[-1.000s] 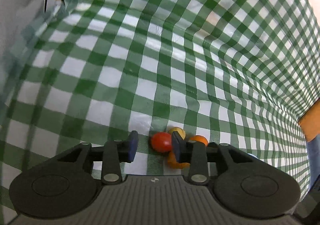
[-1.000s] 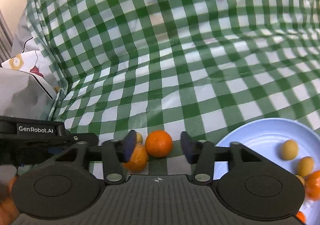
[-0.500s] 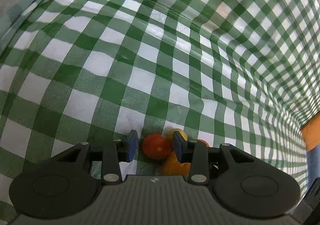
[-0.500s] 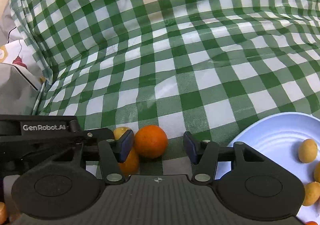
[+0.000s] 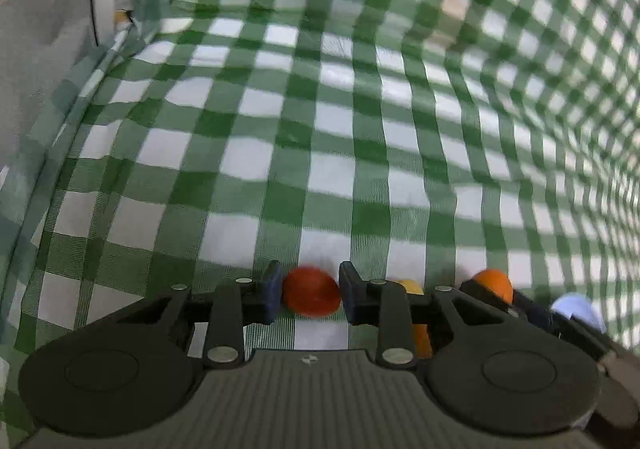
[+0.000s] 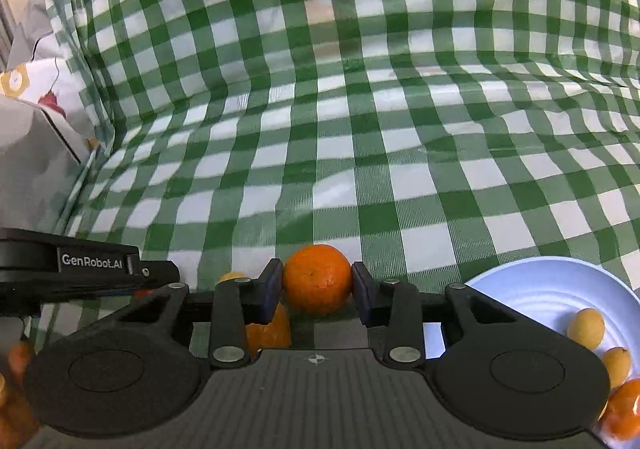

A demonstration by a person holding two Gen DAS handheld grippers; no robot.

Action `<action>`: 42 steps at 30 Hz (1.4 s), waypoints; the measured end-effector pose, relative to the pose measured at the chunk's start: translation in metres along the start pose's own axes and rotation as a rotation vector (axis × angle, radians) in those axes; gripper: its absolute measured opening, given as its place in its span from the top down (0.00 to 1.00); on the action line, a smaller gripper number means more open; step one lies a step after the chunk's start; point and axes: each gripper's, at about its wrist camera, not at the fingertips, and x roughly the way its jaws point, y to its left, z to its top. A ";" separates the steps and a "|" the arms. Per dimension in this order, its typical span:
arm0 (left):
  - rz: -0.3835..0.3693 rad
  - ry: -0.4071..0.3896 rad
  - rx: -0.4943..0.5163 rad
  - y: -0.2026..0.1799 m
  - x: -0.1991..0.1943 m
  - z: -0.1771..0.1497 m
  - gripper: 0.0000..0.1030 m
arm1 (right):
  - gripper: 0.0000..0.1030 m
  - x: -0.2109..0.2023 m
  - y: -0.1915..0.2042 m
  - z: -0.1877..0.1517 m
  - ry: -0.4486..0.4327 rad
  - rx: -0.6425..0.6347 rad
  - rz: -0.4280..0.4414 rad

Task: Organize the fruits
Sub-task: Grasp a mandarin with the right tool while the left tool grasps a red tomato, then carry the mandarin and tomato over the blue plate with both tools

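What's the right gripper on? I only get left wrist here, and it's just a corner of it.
Observer: The right gripper has an orange between its fingers. They are closing, and both pads touch the fruit.
Operator: Plate contents? I only see a blue sliver.
Observer: The blue plate holds two small yellow fruits along its right side, and an orange-coloured fruit at the picture's lower right edge. The rest of it is bare.
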 end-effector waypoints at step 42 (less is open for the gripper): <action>-0.081 -0.071 0.290 -0.117 -0.103 -0.045 0.69 | 0.62 -0.134 -0.069 0.011 -0.136 -0.020 -0.048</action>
